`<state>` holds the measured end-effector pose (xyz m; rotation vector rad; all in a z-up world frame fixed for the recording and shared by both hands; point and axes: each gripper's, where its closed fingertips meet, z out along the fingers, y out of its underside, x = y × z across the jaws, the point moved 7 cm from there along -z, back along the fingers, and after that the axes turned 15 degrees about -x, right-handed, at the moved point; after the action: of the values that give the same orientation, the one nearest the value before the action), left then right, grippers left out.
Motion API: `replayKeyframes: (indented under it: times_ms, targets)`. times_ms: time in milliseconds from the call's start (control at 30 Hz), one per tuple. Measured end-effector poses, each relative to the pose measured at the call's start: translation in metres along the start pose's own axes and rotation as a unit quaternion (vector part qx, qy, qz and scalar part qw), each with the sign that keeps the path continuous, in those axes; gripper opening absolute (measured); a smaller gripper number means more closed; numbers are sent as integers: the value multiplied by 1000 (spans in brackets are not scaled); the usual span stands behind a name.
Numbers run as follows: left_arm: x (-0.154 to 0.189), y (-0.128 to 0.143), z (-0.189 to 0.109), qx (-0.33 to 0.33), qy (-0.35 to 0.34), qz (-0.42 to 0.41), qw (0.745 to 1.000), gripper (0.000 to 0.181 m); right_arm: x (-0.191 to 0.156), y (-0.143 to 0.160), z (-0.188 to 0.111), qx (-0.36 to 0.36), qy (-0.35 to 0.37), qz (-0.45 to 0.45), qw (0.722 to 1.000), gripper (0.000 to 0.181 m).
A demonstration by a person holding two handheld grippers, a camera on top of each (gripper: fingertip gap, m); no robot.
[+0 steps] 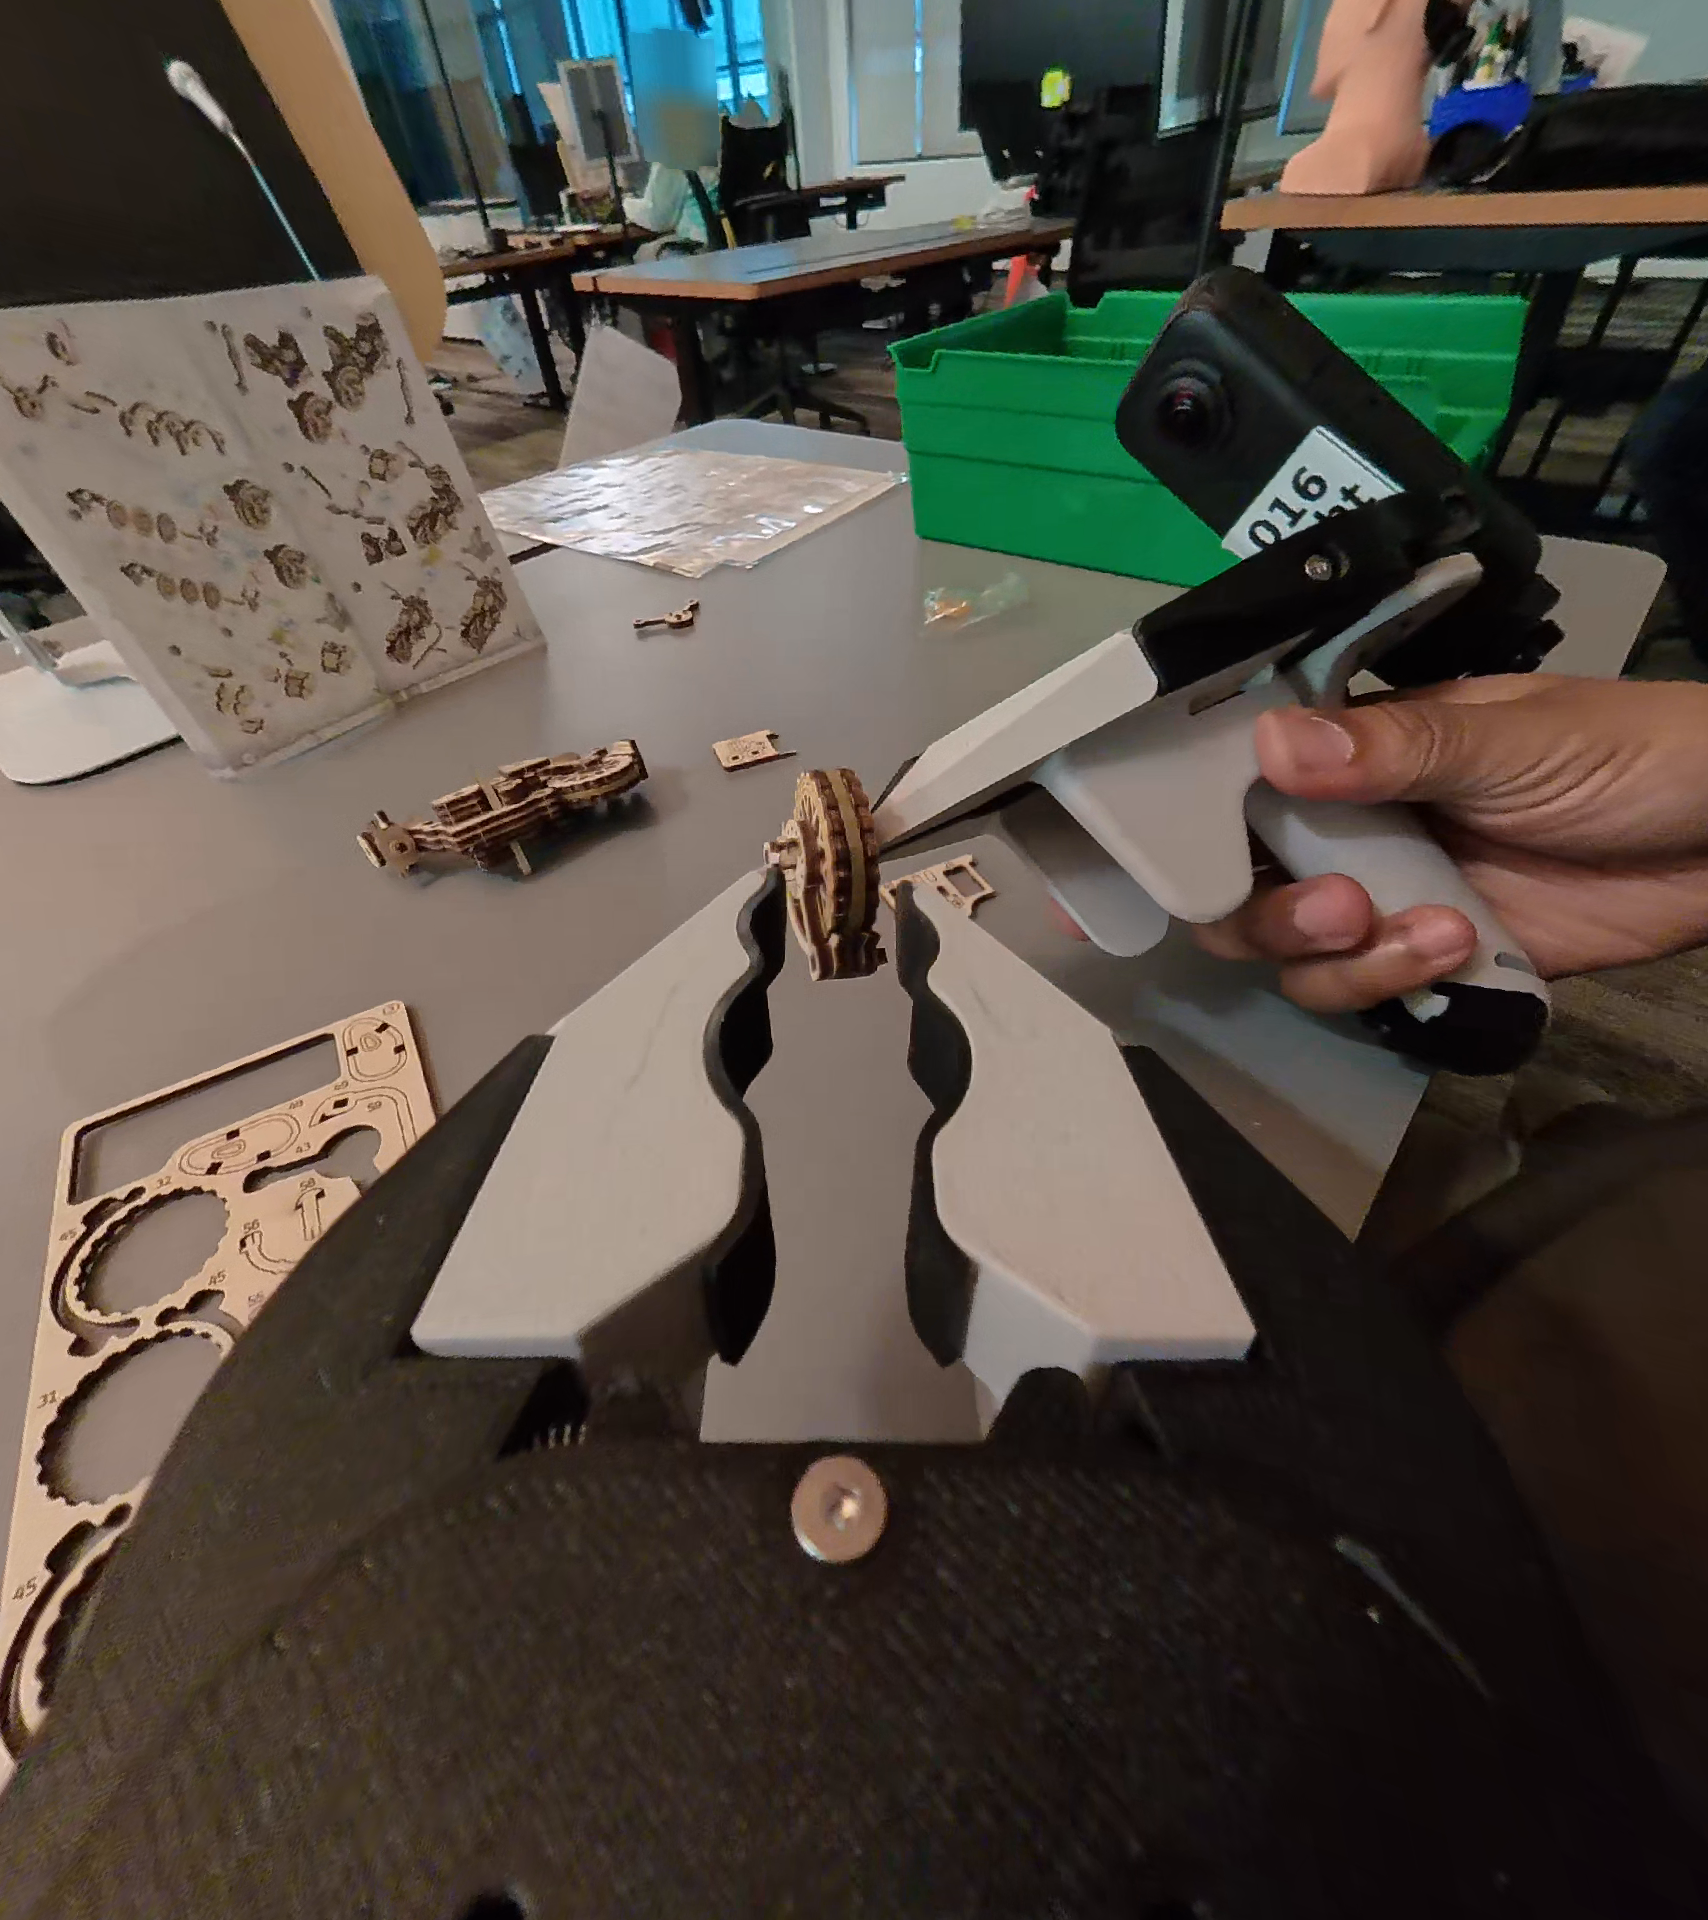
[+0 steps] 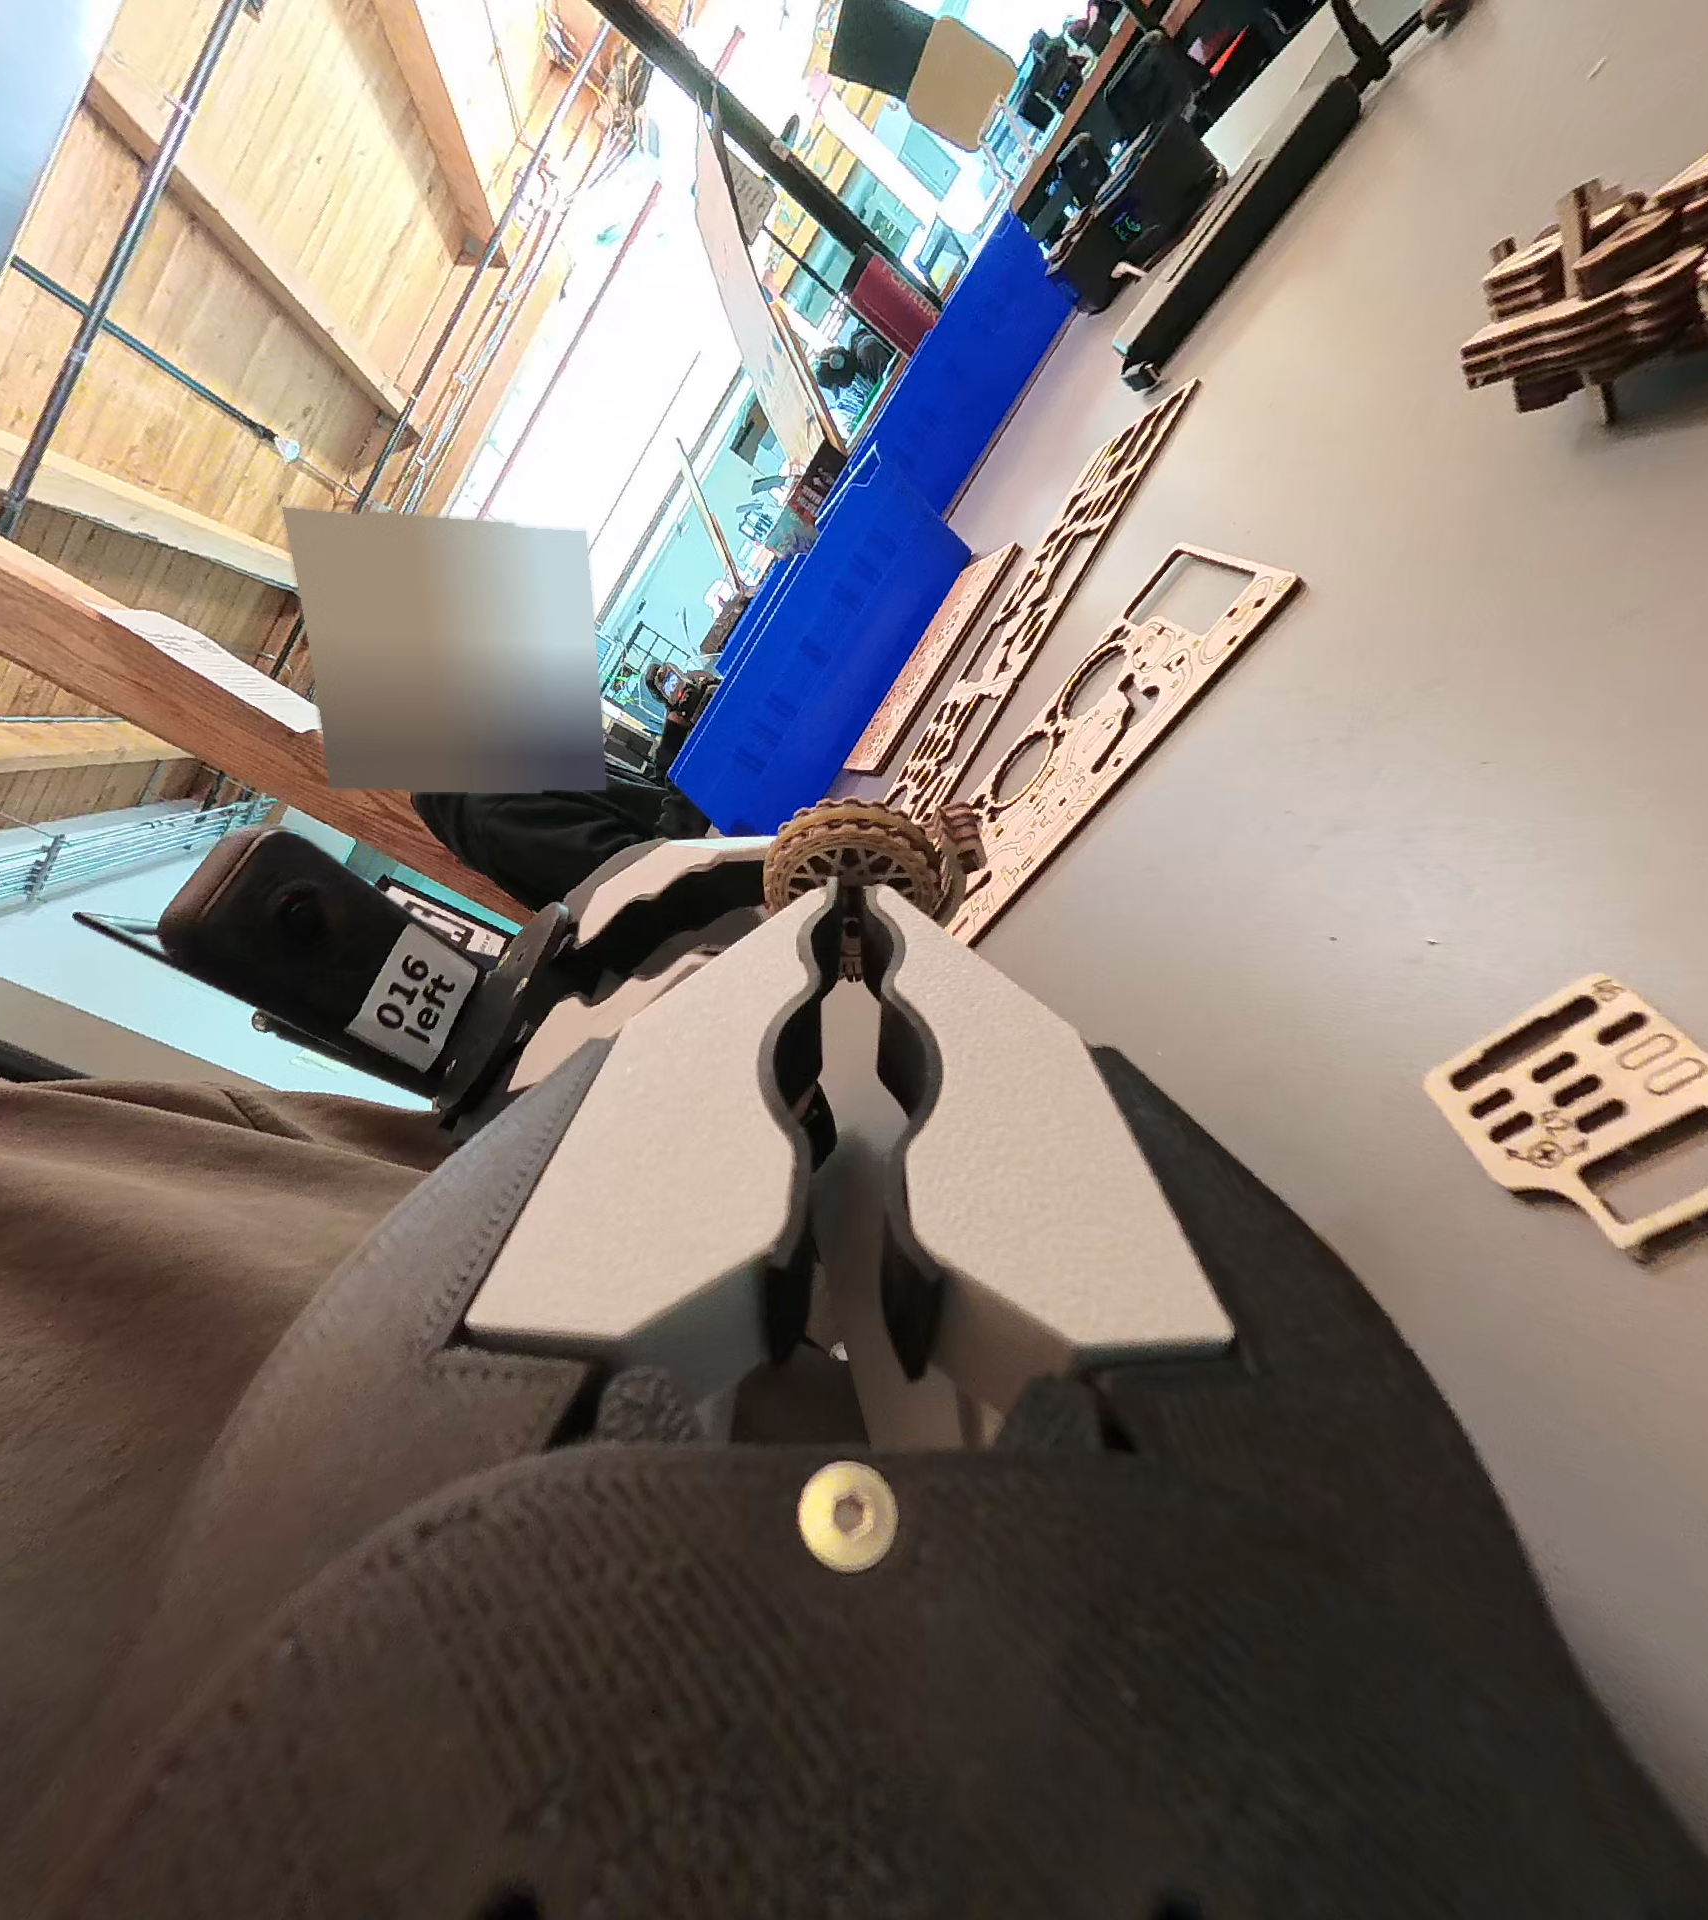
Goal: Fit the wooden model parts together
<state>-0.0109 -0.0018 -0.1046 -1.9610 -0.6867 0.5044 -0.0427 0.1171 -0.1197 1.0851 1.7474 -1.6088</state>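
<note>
Grey-fingered and black-bodied, the left claw (image 1: 834,914) stands part-open around a small round laser-cut wooden gear wheel (image 1: 829,873), lifted above the grey worktop (image 1: 154,966); whether its tips actually press the wheel cannot be told. From the other side the right claw (image 2: 855,914) is narrowed onto the same wheel's rim, the disc standing on edge with its axle running roughly across the left fingers. Any joining, by this reading, turns on that axis. Beyond lie a punched-out plywood parts sheet (image 1: 206,1195), a half-built brown wooden model (image 1: 517,805) and a propped instruction sheet (image 1: 237,499).
</note>
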Motion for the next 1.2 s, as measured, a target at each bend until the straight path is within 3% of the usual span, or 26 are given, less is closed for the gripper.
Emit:
replayKeyframes:
  times_ms: [500,800,1000,1200]
  targets:
    - [-2,2,2,-10,-1,-3,1000,10,-1,3,3,-3,3,0,1000,0]
    - [-10,1,0,1,0,-21,1000,10,-5,4,3,-14,-2,-21,1000,12]
    - [-18,3,-1,4,14,-43,999,10,-8,1,-7,-29,13,-90,995,15]
    - [-33,6,0,6,63,-120,991,10,-12,4,-10,-66,64,-184,979,11]
